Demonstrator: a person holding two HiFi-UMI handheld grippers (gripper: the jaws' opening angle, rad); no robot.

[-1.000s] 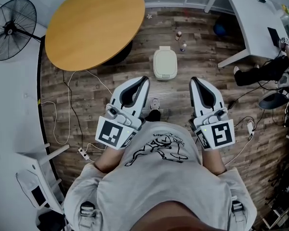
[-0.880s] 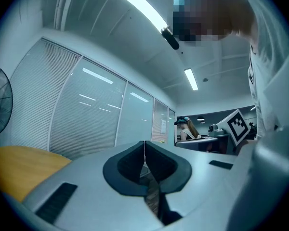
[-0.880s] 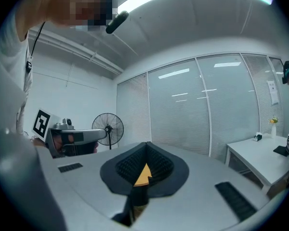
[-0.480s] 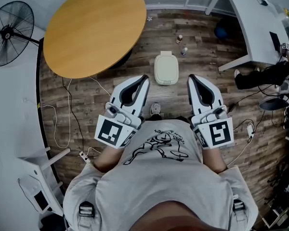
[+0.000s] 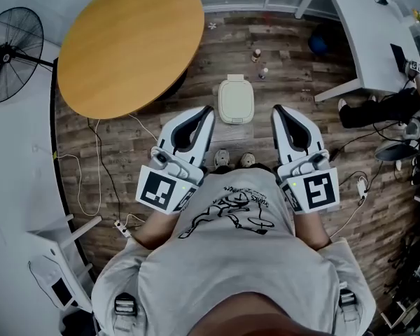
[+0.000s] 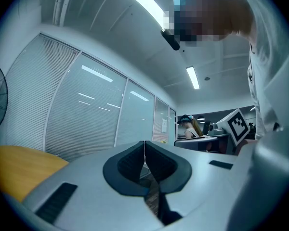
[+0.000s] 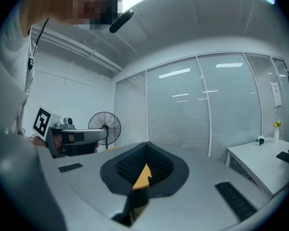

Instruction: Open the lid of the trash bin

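A small cream trash bin (image 5: 236, 101) stands on the wood floor with its lid down, straight ahead of me in the head view. My left gripper (image 5: 211, 108) (image 6: 144, 143) is held level at chest height, above and short of the bin's left side, its jaws shut with nothing between them. My right gripper (image 5: 274, 108) (image 7: 146, 144) is level on the other side, also shut and empty. Neither touches the bin. The gripper views look out over the room and do not show the bin.
A round wooden table (image 5: 126, 44) stands to the front left, with a floor fan (image 5: 14, 37) beyond it. At the right a white desk (image 5: 367, 33) has a person sitting at it. Two small bottles (image 5: 255, 53) stand behind the bin. Cables (image 5: 101, 166) trail over the floor at left.
I have stepped forward with both grippers held as before. The bin sits a little lower in the head view, and a second shoe now shows below the grippers.
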